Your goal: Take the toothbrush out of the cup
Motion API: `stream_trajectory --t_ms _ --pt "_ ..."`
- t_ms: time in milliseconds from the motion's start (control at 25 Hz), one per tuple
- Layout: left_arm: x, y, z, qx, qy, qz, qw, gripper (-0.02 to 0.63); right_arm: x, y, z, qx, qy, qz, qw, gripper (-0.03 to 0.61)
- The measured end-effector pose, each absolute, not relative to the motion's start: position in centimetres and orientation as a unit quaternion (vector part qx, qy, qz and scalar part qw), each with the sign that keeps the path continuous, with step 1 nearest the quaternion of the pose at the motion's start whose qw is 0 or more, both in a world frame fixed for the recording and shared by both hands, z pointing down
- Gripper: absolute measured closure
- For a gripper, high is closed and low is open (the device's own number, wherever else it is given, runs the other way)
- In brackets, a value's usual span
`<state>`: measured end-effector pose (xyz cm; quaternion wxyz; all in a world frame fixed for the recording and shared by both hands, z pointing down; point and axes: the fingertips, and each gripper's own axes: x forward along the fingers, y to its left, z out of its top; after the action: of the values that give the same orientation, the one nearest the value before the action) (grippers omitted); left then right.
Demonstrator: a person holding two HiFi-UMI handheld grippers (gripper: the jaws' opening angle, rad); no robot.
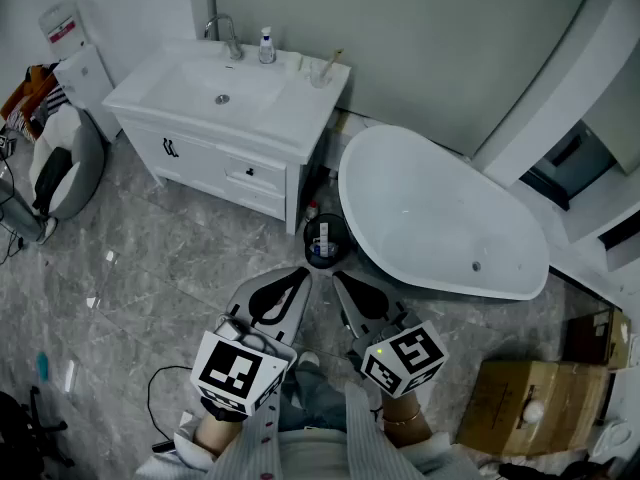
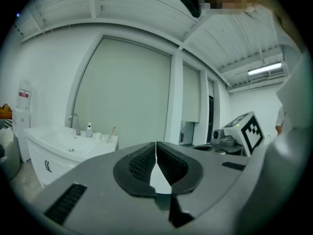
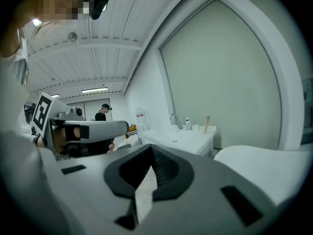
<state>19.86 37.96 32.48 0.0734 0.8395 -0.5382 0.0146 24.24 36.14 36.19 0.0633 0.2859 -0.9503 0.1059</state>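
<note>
Currently: my left gripper (image 1: 296, 280) and right gripper (image 1: 345, 286) both closed, empty | toothbrush (image 1: 331, 64) stands in cup (image 1: 321, 76), well ahead on vanity (image 1: 292, 110) | risk: arriving with closed jaws, I'd topple the cup.

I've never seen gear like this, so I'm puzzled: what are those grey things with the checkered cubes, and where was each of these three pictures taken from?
There is no robot here. A person holds a gripping tool in each hand: the left tool and the right tool. The cubes are parts of them. The head view comes from a camera on the person's head, looking down. The other two come from cameras riding on each tool. Both tools are shut and hold nothing. Ahead stands a white vanity with a faucet, a small bottle and a cup holding a toothbrush. A bathtub stands beside it.
</note>
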Motion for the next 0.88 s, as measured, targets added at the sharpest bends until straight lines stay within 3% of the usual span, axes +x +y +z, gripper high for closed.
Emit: stream_trajectory --t_ms 880 --pt "23.4 36.6 30.8 0.824 -0.565 0.014 0.036 0.592 28.4 34.5 35.0 0.257 -0.961 0.095 0.035 0.568"
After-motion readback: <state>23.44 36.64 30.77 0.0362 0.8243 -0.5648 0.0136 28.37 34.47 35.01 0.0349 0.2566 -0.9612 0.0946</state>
